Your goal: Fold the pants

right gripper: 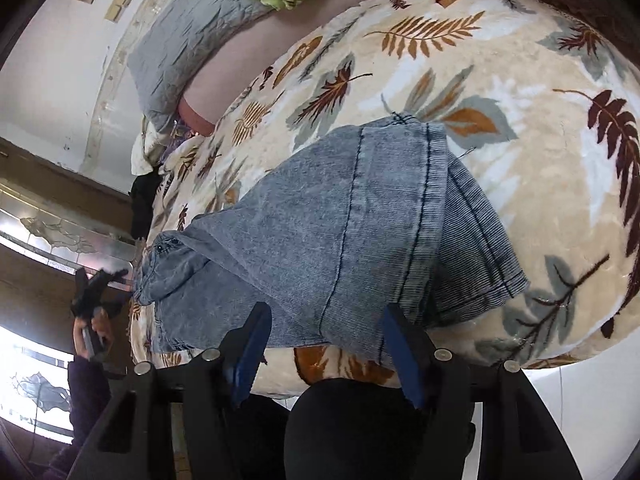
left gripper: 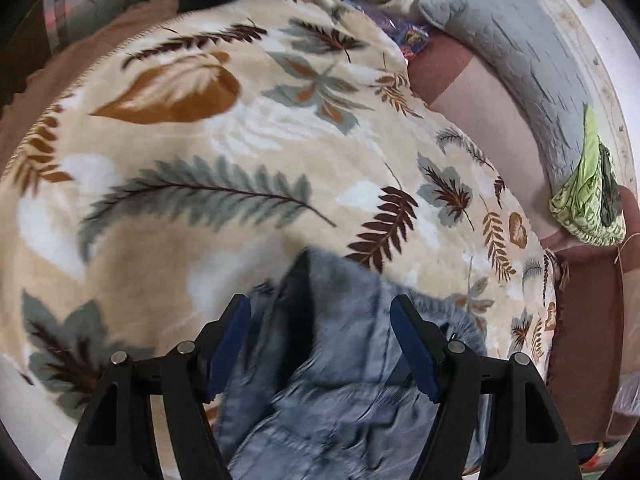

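Only the right view shows hems of the jeans (right gripper: pixel 340 232); both grippers' jaws apart.

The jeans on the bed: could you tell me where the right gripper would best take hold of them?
Probably the stitched hem of the jeans. It is a firm doubled edge lying flat and bare on the blanket. Come from the near bed edge, where the right gripper already hovers open, one of the fingers sliding under.
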`<action>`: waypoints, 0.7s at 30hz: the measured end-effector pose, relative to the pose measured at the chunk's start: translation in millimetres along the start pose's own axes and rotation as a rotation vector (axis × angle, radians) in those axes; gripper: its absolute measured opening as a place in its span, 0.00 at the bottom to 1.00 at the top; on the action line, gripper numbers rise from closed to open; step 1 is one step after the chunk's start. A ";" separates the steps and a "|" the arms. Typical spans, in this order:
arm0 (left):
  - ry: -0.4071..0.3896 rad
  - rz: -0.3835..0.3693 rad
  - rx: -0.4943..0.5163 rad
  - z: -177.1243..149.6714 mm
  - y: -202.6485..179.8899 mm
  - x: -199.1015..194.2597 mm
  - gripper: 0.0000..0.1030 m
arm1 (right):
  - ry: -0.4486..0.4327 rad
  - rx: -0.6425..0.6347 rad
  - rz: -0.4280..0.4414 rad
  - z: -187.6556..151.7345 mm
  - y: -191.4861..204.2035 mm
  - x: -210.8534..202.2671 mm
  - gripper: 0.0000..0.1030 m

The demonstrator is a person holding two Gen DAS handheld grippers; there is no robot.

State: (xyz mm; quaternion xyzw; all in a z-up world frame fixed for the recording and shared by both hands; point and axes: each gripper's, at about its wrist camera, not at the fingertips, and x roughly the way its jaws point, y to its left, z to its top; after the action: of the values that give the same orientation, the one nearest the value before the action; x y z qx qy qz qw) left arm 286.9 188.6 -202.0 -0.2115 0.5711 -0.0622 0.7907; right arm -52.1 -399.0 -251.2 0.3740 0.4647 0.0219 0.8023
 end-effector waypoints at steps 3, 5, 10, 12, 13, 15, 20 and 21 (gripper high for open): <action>0.026 0.017 0.018 7.9 -12.3 16.0 0.64 | -0.001 0.008 -0.006 -2.1 -3.6 -1.3 0.59; 0.046 0.054 0.038 10.4 -17.7 24.1 0.23 | -0.003 0.017 -0.012 -2.9 -7.5 -2.6 0.59; 0.077 0.102 0.034 9.5 -17.3 37.6 0.05 | -0.005 0.023 -0.013 -2.8 -11.3 -5.2 0.59; 0.057 0.095 0.033 7.7 -17.6 34.9 0.03 | -0.004 0.033 -0.007 -3.1 -12.0 -7.0 0.59; 0.045 0.097 0.036 7.6 -19.2 32.8 0.03 | -0.005 0.041 0.001 -3.4 -12.9 -8.6 0.59; 0.014 0.087 0.046 5.3 -22.5 23.3 0.03 | -0.015 0.070 0.026 -3.9 -16.5 -13.8 0.59; -0.068 0.030 0.097 0.2 -40.6 -11.5 0.03 | -0.058 0.105 0.007 -6.1 -24.0 -24.7 0.68; -0.082 0.017 0.107 -1.1 -44.1 -18.8 0.03 | -0.065 0.111 0.005 -6.6 -25.7 -25.4 0.69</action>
State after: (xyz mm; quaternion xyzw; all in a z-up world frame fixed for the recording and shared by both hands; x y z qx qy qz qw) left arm 285.8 154.9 -168.0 -0.1665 0.5356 -0.0773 0.8243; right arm -79.5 -423.3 -250.5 0.4195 0.4379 -0.0142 0.7950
